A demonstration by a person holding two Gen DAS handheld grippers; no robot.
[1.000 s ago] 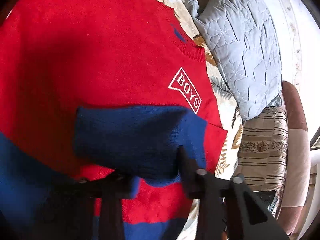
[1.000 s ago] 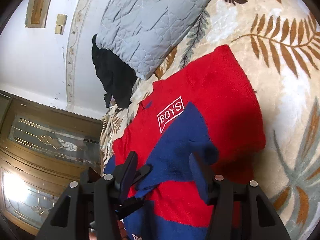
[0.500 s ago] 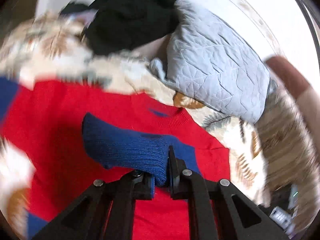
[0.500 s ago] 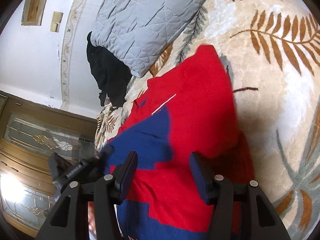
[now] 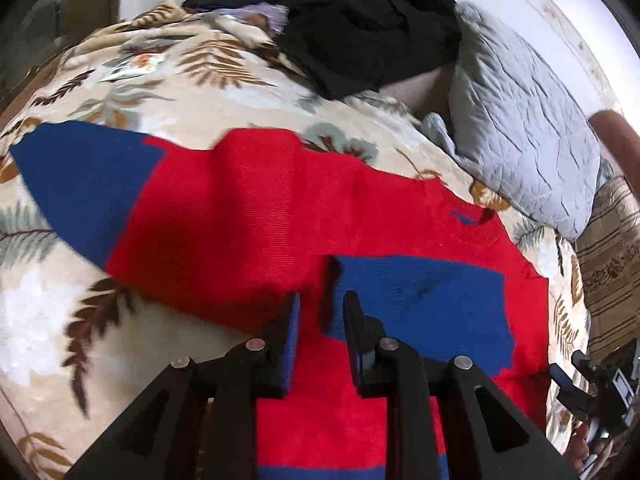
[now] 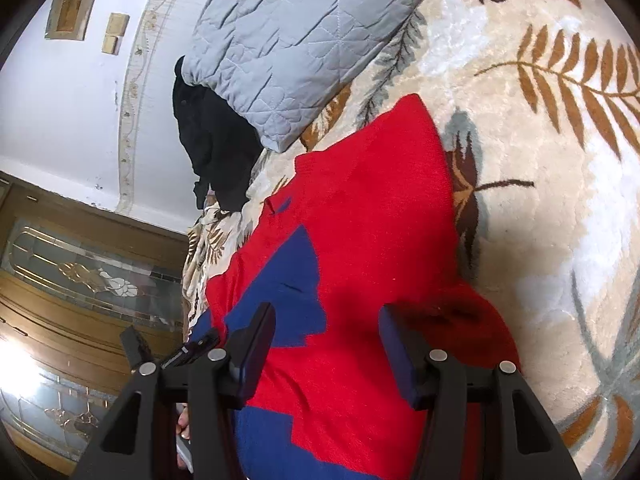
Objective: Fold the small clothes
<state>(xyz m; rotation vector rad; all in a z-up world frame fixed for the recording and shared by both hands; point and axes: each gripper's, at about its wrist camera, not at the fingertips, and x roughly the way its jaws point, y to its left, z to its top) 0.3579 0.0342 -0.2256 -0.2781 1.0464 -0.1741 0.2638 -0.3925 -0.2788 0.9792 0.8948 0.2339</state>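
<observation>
1. A plush cream bedspread with a brown and grey leaf print [image 5: 192, 92] is seen under everything, with a quilted grey pillow [image 5: 520, 136] and a heap of black clothing [image 5: 360, 20] at its far edge.
2. A small red knitted sweater with blue sleeve ends [image 5: 248, 220] is spread flat on it. One blue cuff [image 5: 424, 304], gripped half a second ago, now lies folded across the chest; the other sleeve [image 5: 80, 184] is stretched outward, unfolded.
3. The left gripper [image 5: 320, 312] is seen freshly parted, jaws narrow, nothing between them.
4. The right gripper [image 6: 326, 340] is held open and empty above the sweater.
</observation>
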